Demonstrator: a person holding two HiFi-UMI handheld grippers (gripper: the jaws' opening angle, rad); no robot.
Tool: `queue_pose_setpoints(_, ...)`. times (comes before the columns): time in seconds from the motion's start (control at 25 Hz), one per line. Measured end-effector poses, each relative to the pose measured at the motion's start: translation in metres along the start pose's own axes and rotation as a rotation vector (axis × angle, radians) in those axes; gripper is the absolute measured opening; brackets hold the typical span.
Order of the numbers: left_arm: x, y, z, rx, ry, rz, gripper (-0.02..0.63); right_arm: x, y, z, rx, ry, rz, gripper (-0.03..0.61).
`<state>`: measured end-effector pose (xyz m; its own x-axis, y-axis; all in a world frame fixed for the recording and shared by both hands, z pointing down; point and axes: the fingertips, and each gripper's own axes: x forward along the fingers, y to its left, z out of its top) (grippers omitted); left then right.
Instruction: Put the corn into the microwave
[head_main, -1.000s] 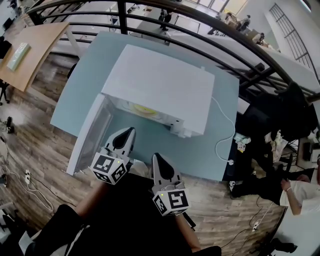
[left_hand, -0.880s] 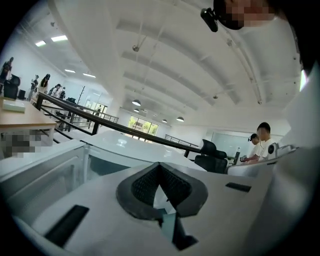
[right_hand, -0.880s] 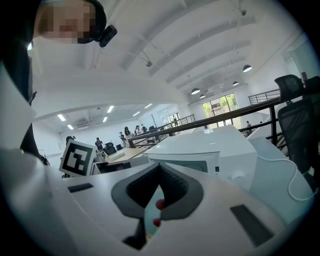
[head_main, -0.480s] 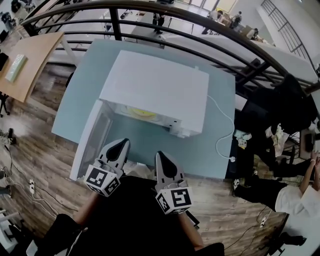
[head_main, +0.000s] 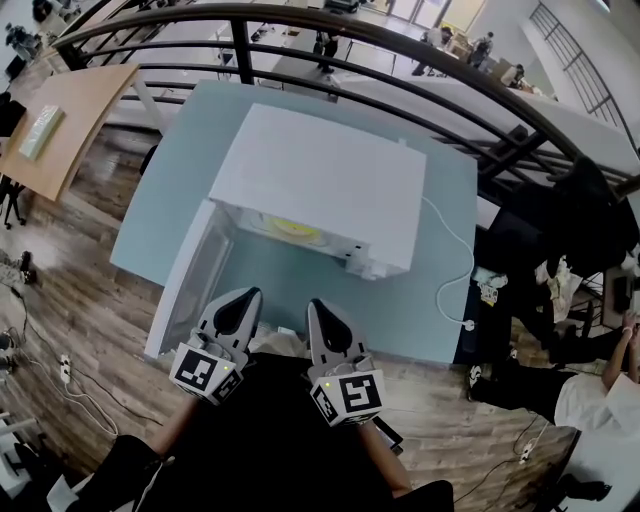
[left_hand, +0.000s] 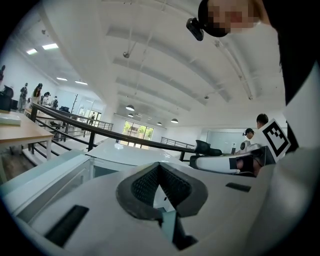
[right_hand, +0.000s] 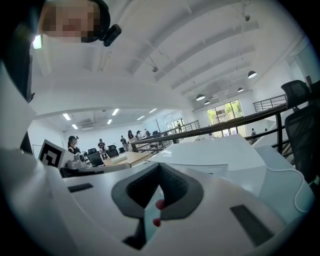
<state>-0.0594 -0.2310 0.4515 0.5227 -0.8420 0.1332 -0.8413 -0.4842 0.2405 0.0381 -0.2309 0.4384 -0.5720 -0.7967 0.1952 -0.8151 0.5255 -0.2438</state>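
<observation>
One smooth pale-blue table (head_main: 440, 290) is topped by a boxy white microwave (head_main: 320, 180), door (head_main: 190, 275) open, with yellow corn (head_main: 290, 224) seen inside. Left gripper (head_main: 243, 296) and right gripper (head_main: 320, 306) are held before it, ribbed dark fingers (left_hand: 142, 185) pressed together, empty.

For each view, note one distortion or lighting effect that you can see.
Head view: the fisheye lens bows the black railing into an arc, and the microwave top glares white. Left gripper view: a dark circular vignette cuts the corners, and the ceiling lamps show as bright spots. Right gripper view: the same vignette, and the far windows look overexposed.
</observation>
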Motion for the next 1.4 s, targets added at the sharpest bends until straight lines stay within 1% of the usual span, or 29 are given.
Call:
queue_pose_setpoints(0.24,-0.001,0.006,0.002,-0.024,-0.013,0.019,0.002,0.003,0.006,-0.002,-0.011,0.003,0.020,0.009)
queue_pose_setpoints(0.44,0.003,-0.003,-0.001,-0.018,0.001,0.003,0.002,-0.004,0.003,0.000,-0.012,-0.010,0.002,0.009)
queue_pose_setpoints(0.6,0.010,-0.005,-0.002,-0.039,-0.004,-0.014,0.002,-0.008,-0.003,-0.001,-0.012,-0.017,-0.020,0.009)
queue_pose_setpoints(0.88,0.017,-0.014,-0.007,-0.026,0.013,-0.038,0.002,-0.014,-0.011,0.000,-0.003,-0.027,-0.040,0.009)
queue_pose_setpoints(1.16,0.018,-0.016,-0.010,-0.037,0.016,-0.028,0.002,-0.018,-0.015,-0.004,0.006,-0.021,-0.049,0.009)
queue_pose_setpoints(1.4,0.012,-0.009,-0.013,-0.056,0.019,-0.004,0.002,-0.014,-0.007,-0.006,0.003,-0.010,-0.029,0.009)
